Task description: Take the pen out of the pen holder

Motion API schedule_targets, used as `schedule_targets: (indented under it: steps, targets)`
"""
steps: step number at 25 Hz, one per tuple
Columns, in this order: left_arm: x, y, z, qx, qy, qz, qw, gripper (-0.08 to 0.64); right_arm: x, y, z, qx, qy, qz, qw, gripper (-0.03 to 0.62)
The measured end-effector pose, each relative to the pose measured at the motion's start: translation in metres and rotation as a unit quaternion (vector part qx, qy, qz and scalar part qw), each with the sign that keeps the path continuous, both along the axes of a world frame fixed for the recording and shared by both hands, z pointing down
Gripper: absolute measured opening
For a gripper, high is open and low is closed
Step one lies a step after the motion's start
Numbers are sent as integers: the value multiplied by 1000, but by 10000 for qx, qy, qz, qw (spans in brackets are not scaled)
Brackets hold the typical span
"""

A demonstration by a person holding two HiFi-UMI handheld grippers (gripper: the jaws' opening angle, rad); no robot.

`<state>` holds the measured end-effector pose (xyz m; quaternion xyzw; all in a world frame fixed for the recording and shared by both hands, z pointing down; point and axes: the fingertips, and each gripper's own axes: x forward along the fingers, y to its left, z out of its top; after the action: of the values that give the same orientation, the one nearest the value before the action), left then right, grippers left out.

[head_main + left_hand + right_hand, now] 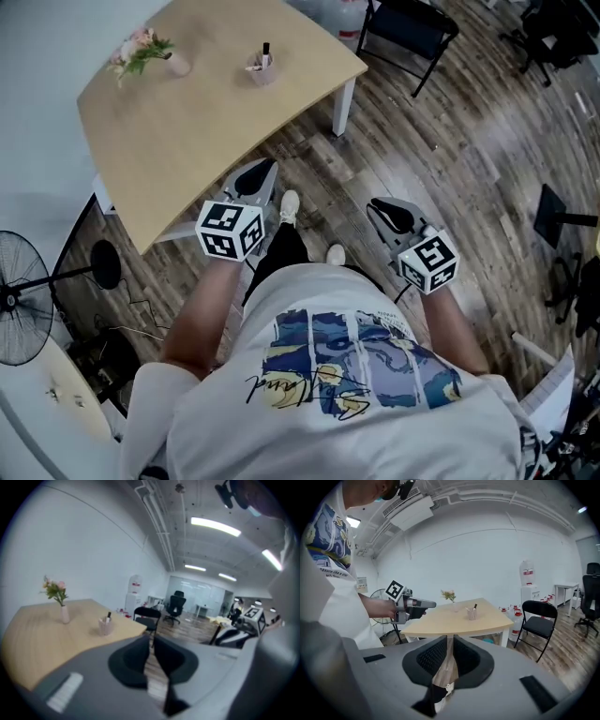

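Observation:
A pink pen holder (262, 69) stands on the far part of the wooden table (187, 131), with a dark pen (266, 51) upright in it. The left gripper view shows the holder (105, 626) and pen (108, 616) well ahead; the right gripper view shows the holder (472, 614) at the table's middle. My left gripper (265, 169) hovers over the table's near edge, jaws a narrow slit apart, nothing between them (151, 641). My right gripper (377, 206) is held over the floor, right of the table, also slightly open and empty (450, 646).
A small vase of flowers (148, 52) stands left of the holder. A black folding chair (408, 28) is beyond the table's right corner, and a floor fan (19, 300) stands at the left. Water bottles (516, 613) sit by the wall.

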<state>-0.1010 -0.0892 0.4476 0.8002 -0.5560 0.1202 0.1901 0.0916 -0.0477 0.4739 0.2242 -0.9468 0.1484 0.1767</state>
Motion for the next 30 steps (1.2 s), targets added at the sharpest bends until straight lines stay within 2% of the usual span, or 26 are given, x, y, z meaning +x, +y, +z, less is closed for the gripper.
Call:
schedule_targets:
  steps: [7, 13, 17, 25, 30]
  targets:
    - [-62, -98, 20, 0, 25, -227, 9997, 55, -7, -57, -9, -126, 204, 820, 9963, 35]
    - [-113, -173, 41, -30, 20, -409, 9992, 66, -30, -97, -12, -239, 333, 1238, 9915, 35]
    - [-142, -211, 67, -190, 55, -497, 9986, 92, -50, -111, -11, -321, 437, 1436, 9882, 35]
    - [-167, -258, 113, -586, 174, -513, 9968, 115, -65, -133, -3, -449, 632, 1964, 9775, 35]
    - [-170, -276, 132, -739, 263, -525, 9955, 121, -70, -138, 1, -531, 707, 2236, 9707, 35]
